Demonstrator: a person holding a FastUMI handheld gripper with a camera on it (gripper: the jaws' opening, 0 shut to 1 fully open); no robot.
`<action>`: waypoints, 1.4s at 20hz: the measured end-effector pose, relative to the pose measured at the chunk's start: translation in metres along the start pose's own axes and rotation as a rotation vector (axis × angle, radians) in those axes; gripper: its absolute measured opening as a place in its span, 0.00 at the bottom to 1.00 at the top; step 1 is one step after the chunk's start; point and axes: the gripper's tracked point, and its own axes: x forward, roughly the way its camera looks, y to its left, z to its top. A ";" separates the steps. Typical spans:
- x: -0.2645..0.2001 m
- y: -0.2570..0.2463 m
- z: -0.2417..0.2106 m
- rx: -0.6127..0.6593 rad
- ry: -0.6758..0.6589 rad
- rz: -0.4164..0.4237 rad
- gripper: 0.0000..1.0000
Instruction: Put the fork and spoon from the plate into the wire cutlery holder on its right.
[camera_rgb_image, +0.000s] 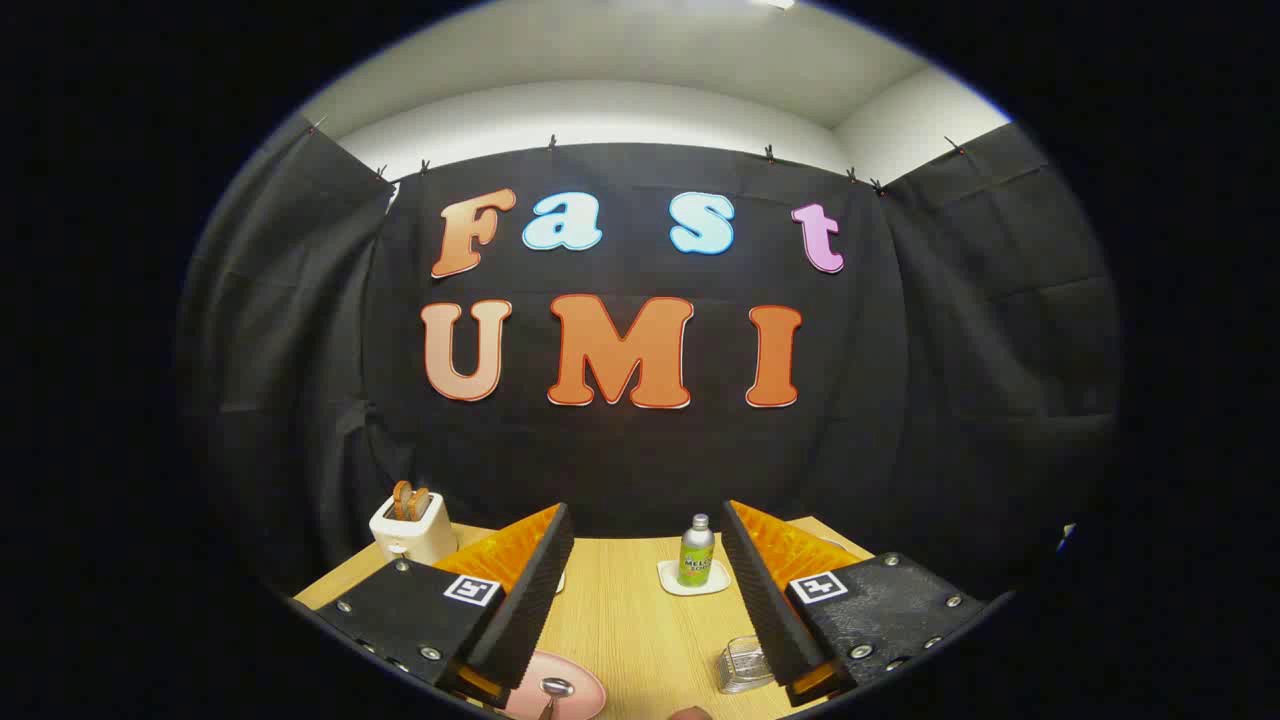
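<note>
My gripper (645, 530) hangs above the wooden table with its two fingers wide apart and nothing between them. Low down, beside the left finger, lies a pink plate (578, 688) with a metal spoon (556, 688) on it; the fork is hidden from me. To the plate's right stands the wire cutlery holder (742, 664), partly covered by the right finger. Both plate and holder sit below and close to the fingers, not between them.
A white toaster (412, 528) with toast in it stands at the table's back left. A green bottle (696, 553) rests on a white coaster (692, 582) at the back, between the fingers. Bare wood (640, 620) runs down the middle.
</note>
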 end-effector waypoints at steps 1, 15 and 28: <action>0.000 -0.002 0.001 0.003 -0.002 0.000 0.90; 0.005 0.009 0.008 0.011 -0.015 0.050 0.90; -0.014 0.061 -0.087 -0.059 0.252 0.191 0.90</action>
